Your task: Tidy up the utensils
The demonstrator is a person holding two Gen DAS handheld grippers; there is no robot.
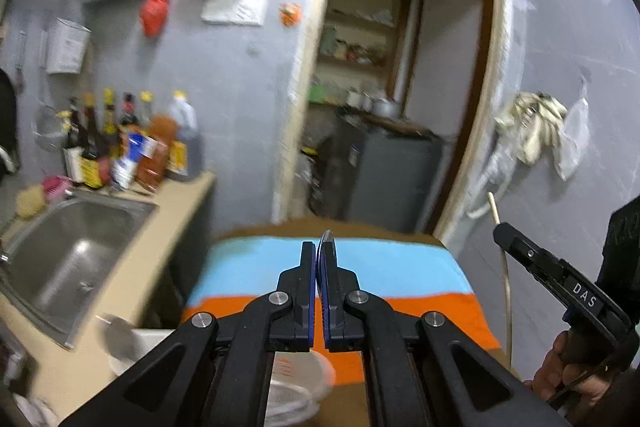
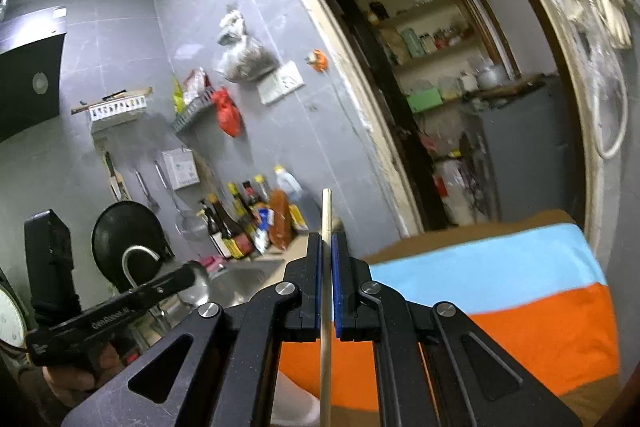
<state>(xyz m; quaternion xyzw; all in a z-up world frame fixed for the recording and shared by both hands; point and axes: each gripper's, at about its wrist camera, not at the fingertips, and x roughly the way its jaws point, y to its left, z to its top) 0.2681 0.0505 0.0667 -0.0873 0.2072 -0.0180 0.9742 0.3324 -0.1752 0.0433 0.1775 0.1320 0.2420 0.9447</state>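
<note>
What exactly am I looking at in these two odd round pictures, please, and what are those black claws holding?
No robot here: a person holds a black two-finger hand-held gripper in each hand, each with a fisheye camera looking forward along its fingers.

The left camera's picture shows the left gripper shut on a thin metal utensil, seen edge-on; I cannot tell which kind. At its right edge is the right gripper in the person's hand.

The right camera's picture shows the right gripper shut on a pale slender wooden stick, perhaps a chopstick.

Below both lies a blue and orange striped cloth on a brown table. Left of it are a steel sink and sauce bottles; a doorway stands behind.
</note>
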